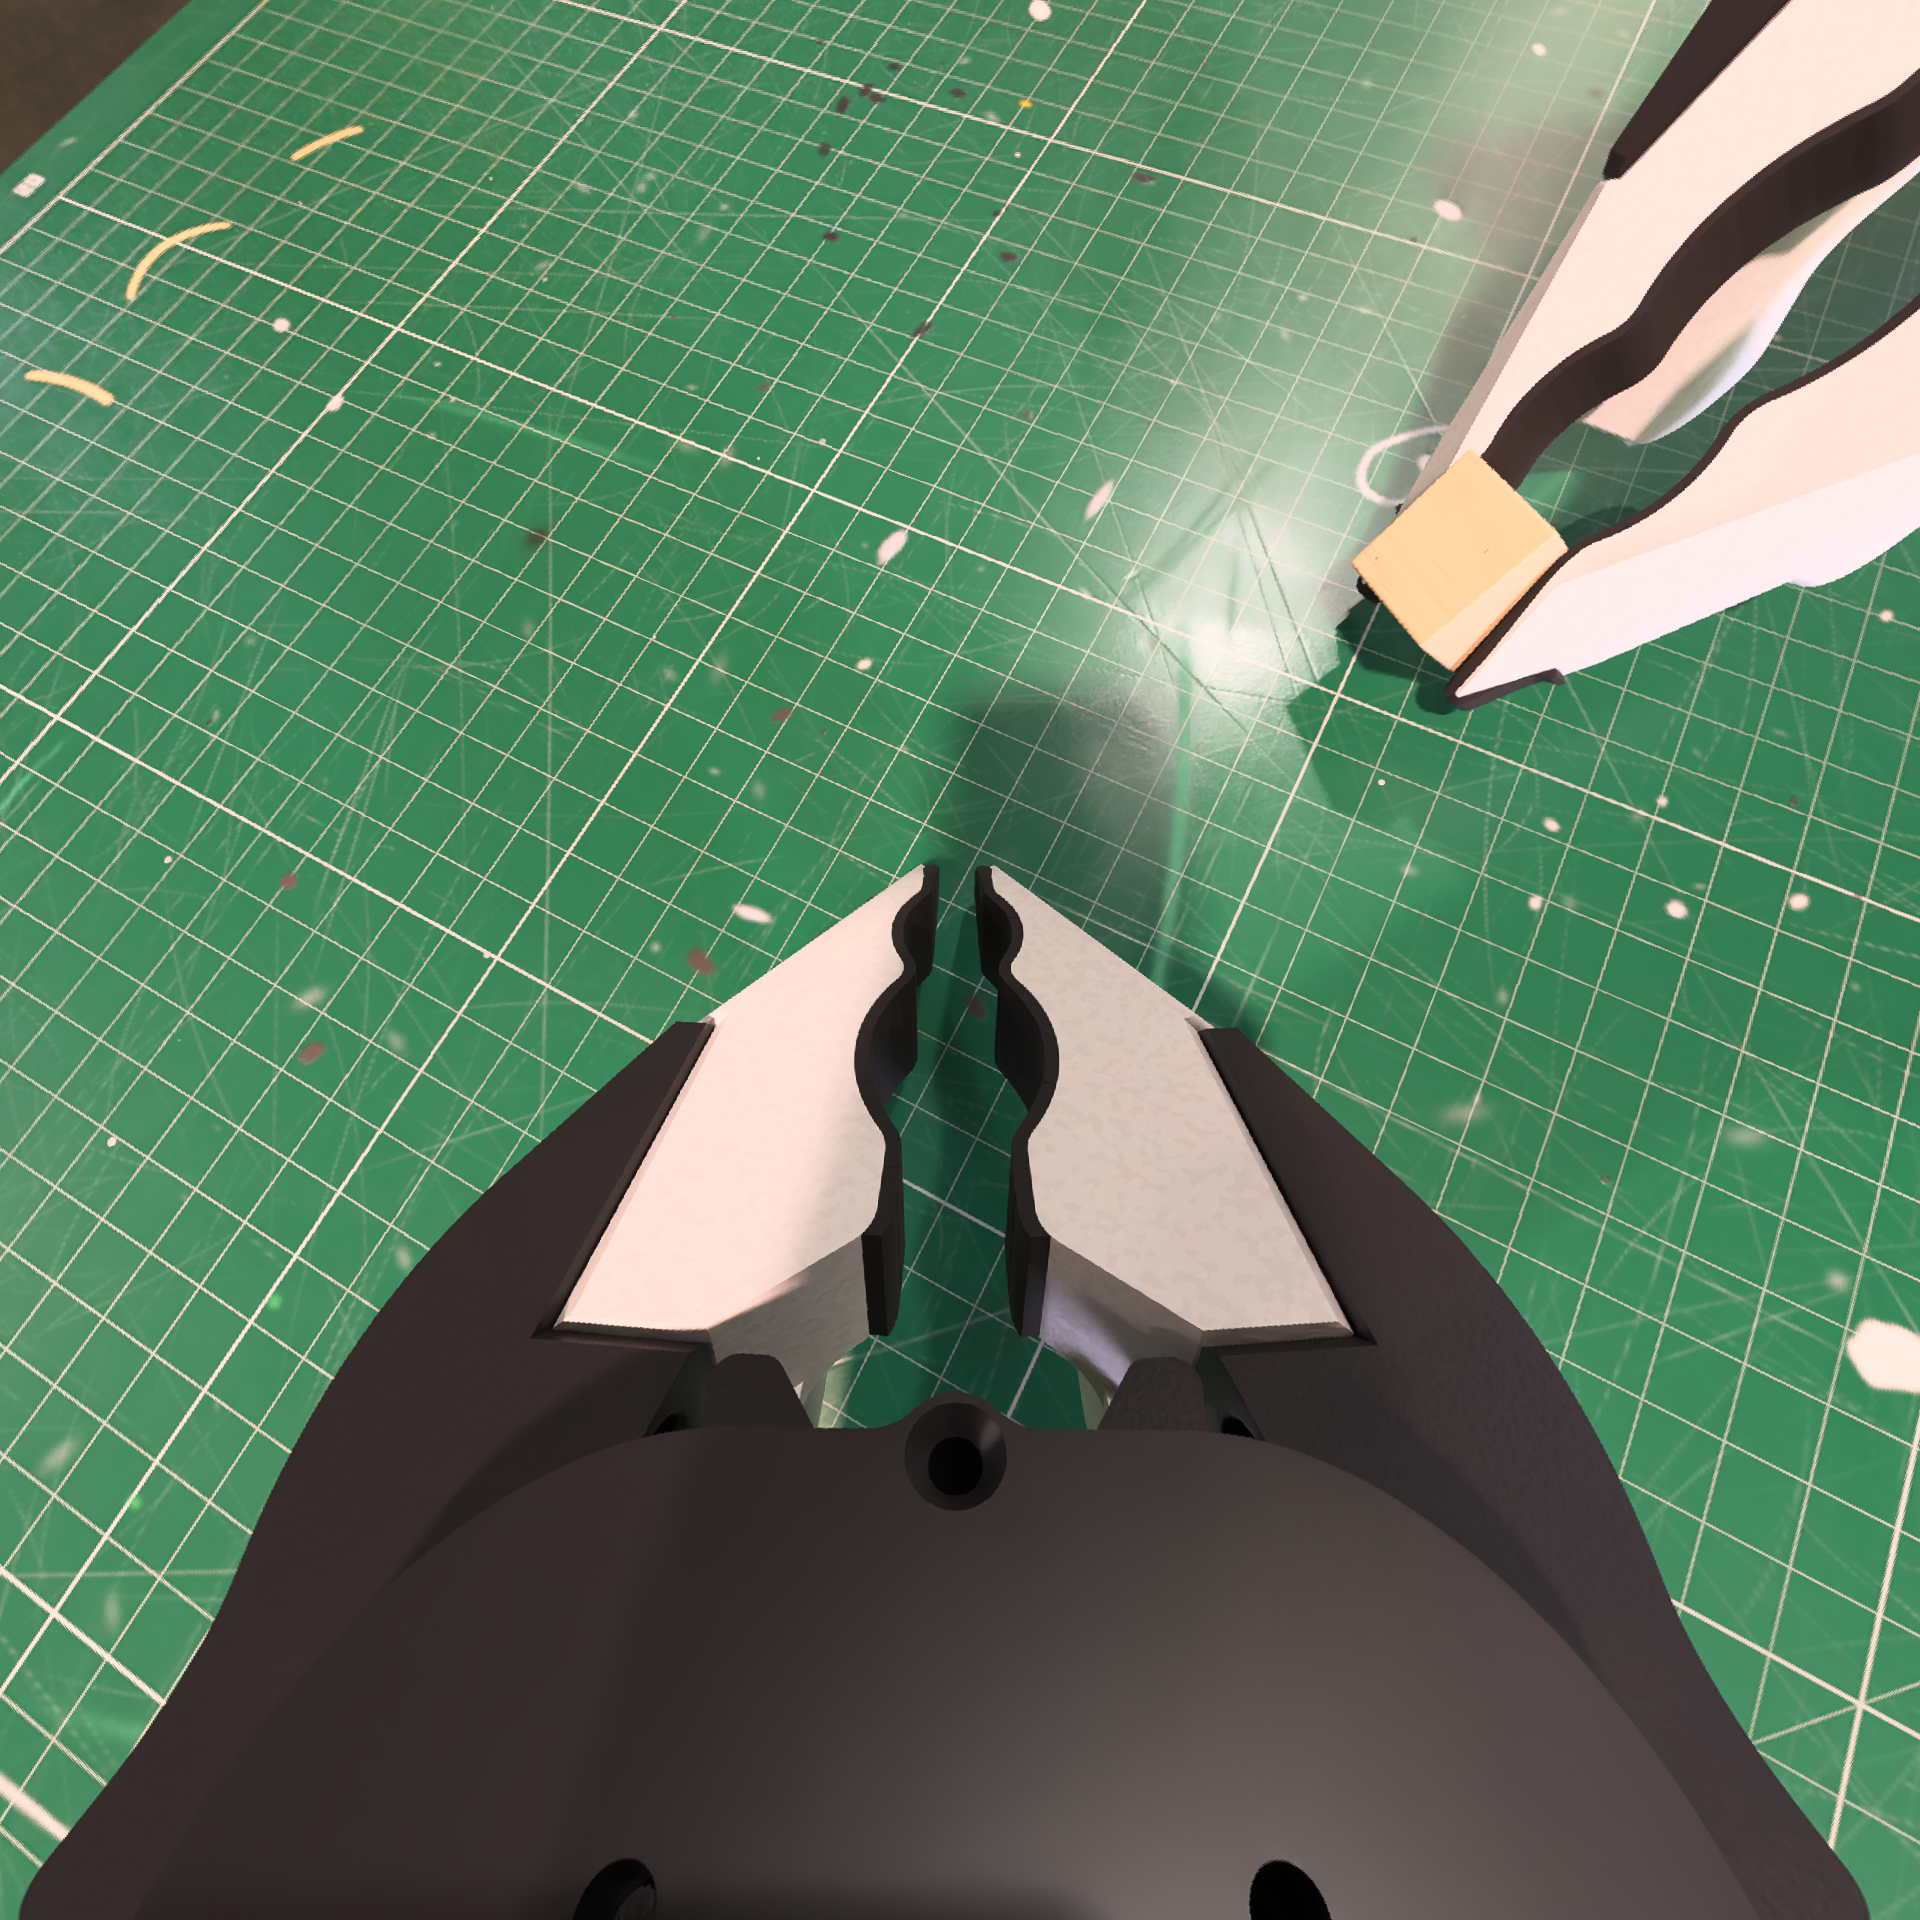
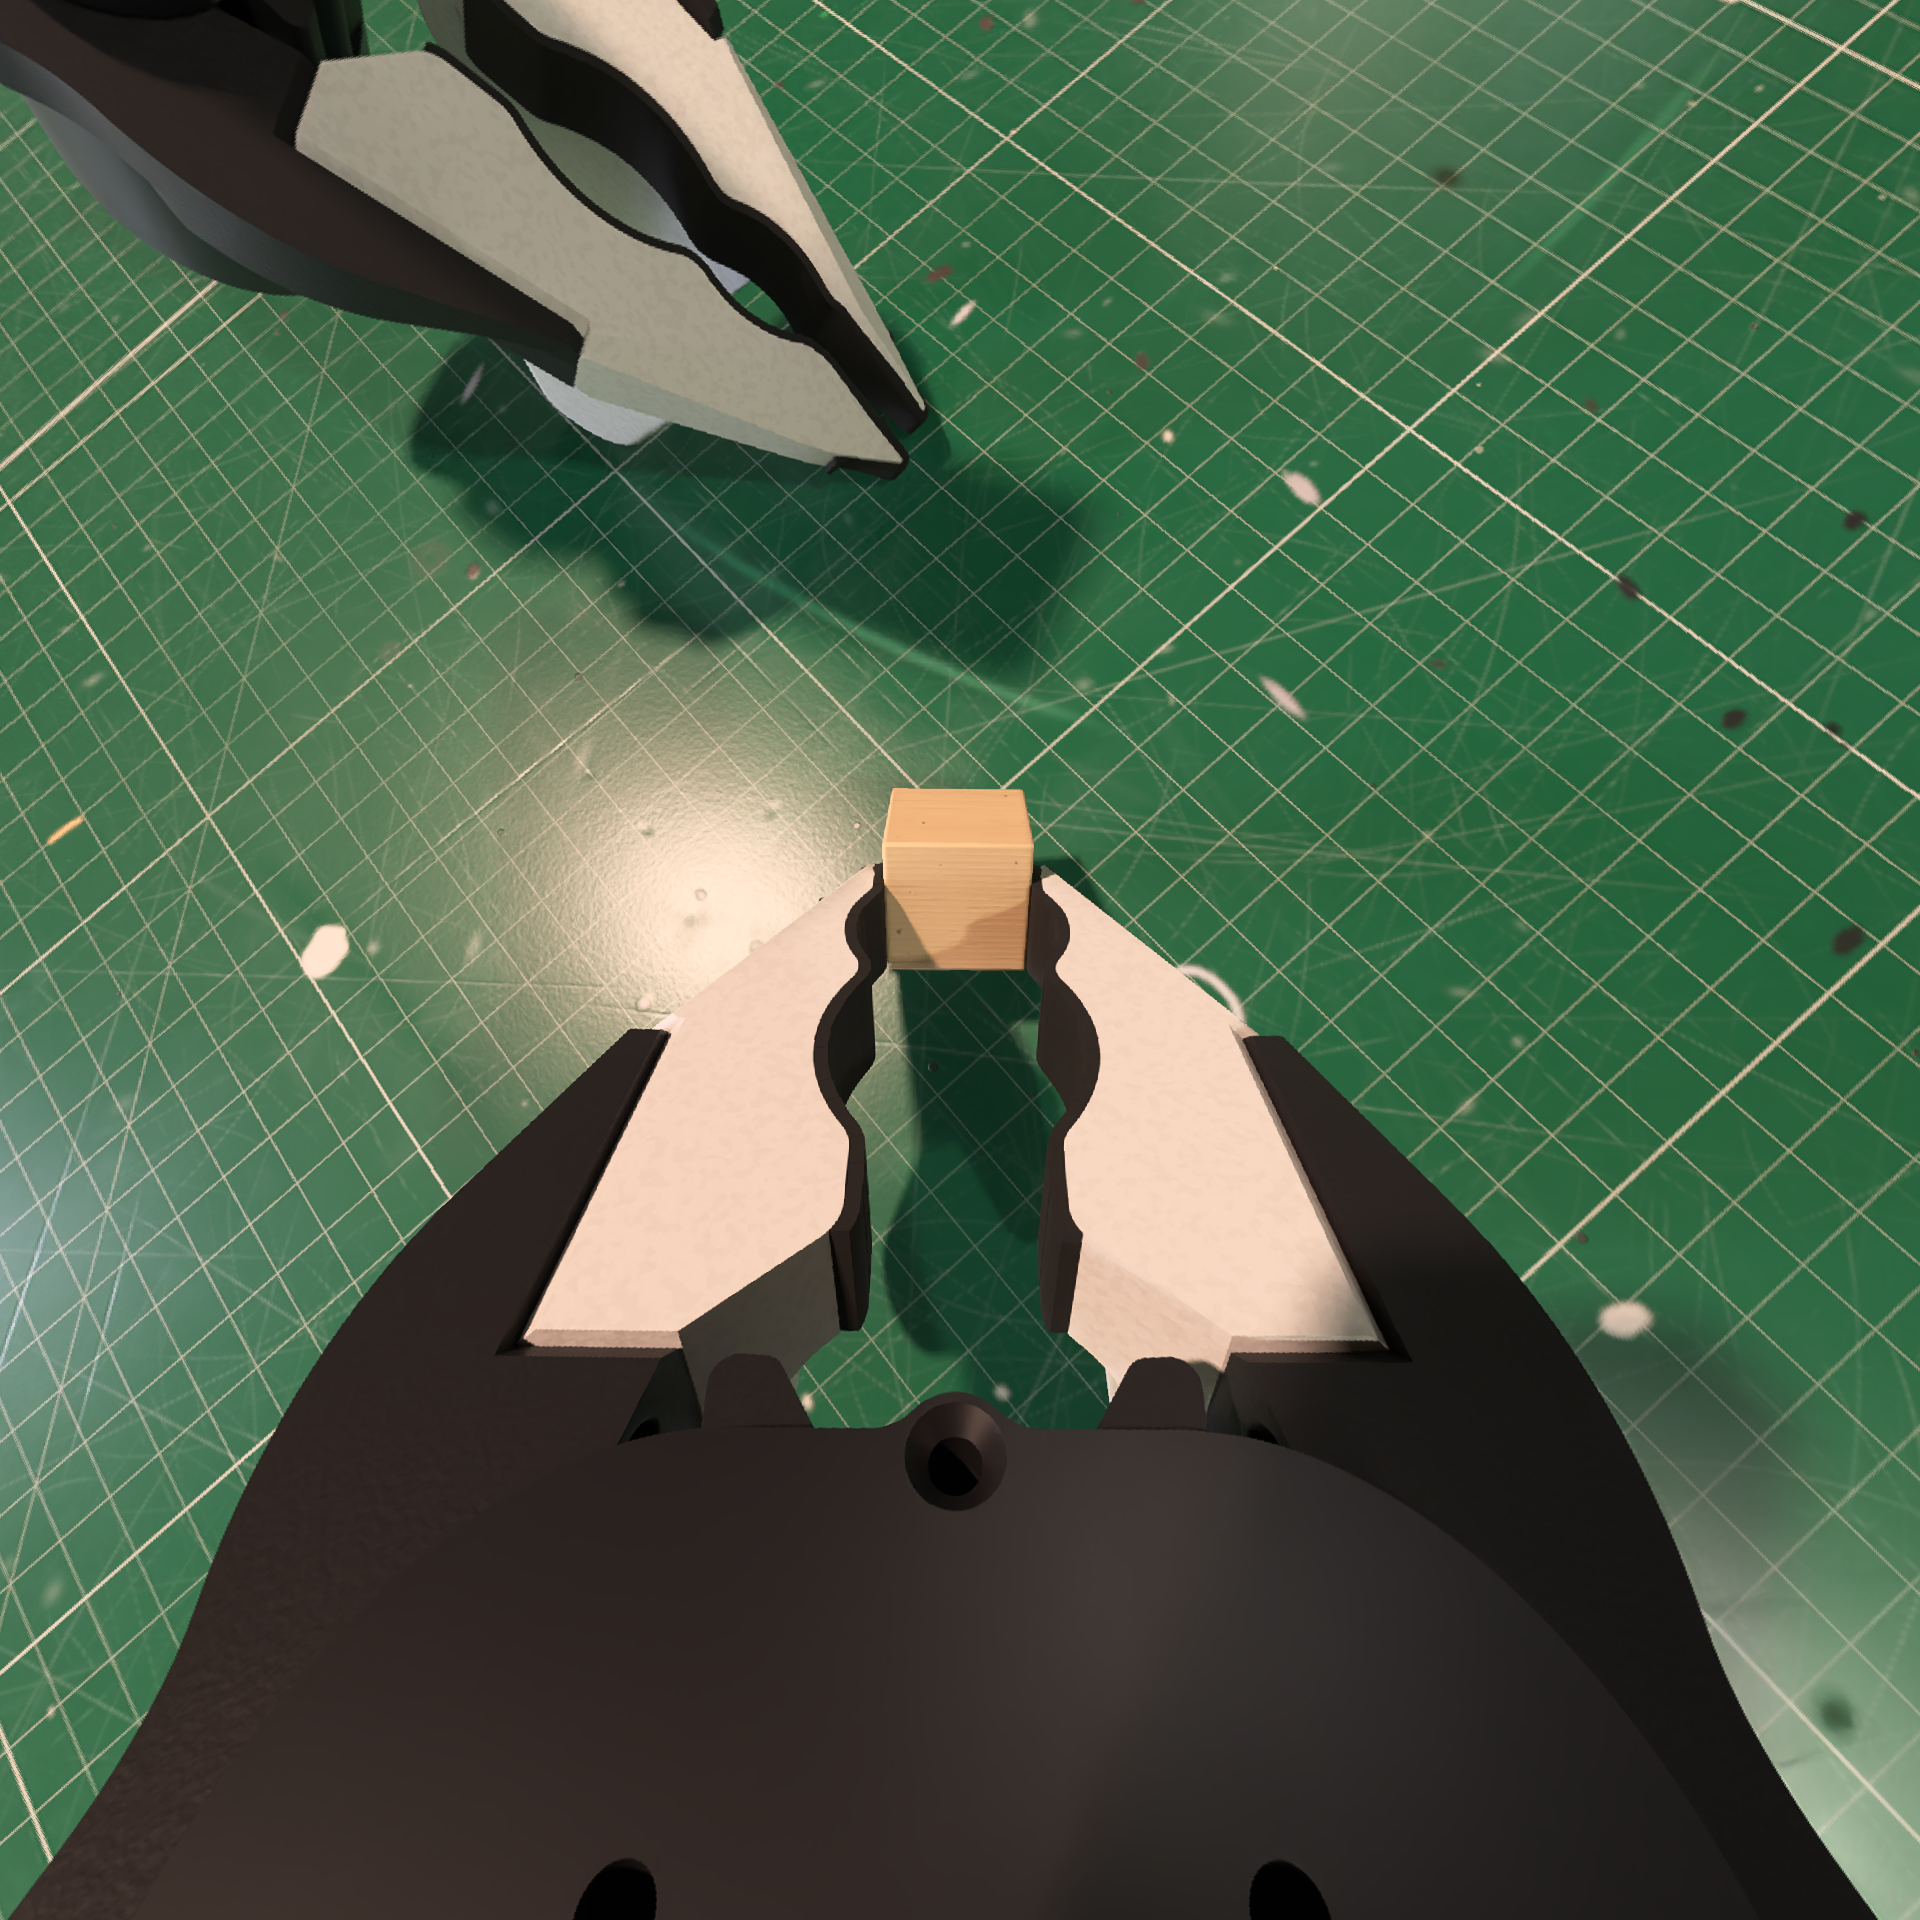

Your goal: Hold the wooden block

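Observation:
The wooden block, a small pale cube, sits clamped between the tips of my right gripper, just above the green cutting mat, with a shadow under it. In the left wrist view the block and the right gripper show at the upper right. My left gripper has its jaws nearly together with nothing between them, hovering over the mat to the left of the block. It also shows in the right wrist view at the upper left.
The gridded mat is scratched and flecked with white and dark specks. A few thin curled wood shavings lie at its far left. The mat's edge and a dark surface show at the top left corner.

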`<action>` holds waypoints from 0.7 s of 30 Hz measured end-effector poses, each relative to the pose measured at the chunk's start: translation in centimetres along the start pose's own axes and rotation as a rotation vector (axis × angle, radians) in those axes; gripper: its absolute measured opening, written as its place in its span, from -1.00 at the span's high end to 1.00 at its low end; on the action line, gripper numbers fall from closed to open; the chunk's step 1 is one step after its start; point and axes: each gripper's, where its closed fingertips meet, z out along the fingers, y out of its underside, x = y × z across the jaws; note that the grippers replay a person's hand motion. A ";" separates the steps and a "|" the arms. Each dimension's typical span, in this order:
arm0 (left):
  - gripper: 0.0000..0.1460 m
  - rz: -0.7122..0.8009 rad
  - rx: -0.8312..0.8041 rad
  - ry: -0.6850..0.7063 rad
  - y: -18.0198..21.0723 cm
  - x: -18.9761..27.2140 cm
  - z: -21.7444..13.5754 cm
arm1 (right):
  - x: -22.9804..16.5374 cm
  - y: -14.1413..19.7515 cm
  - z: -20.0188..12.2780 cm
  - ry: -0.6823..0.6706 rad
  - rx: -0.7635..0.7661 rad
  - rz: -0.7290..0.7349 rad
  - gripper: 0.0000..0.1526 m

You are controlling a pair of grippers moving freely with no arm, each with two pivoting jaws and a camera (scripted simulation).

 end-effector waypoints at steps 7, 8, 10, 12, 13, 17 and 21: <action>0.91 0.000 0.000 0.000 0.0 0.0 0.0 | 0.2 0.3 -0.3 -0.003 0.001 0.010 0.66; 0.91 0.000 0.000 0.000 0.0 0.0 0.0 | 0.2 0.3 -0.3 -0.002 0.001 0.010 0.66; 0.91 0.001 0.000 0.000 0.0 0.0 0.0 | 0.2 0.3 -0.3 -0.002 0.000 0.008 0.66; 0.91 0.001 0.000 -0.001 0.0 0.0 0.0 | 0.2 0.3 -0.3 -0.001 -0.001 0.006 0.66; 0.91 0.001 0.000 -0.001 0.0 0.0 0.0 | 0.2 0.3 -0.3 -0.002 -0.001 0.005 0.66; 0.91 0.002 0.000 -0.002 0.0 -0.1 0.0 | -0.2 0.4 -0.3 -0.020 -0.009 0.001 0.66; 0.91 0.001 0.000 -0.001 0.0 -0.1 0.0 | -1.0 0.6 -0.5 -0.054 -0.030 -0.017 0.66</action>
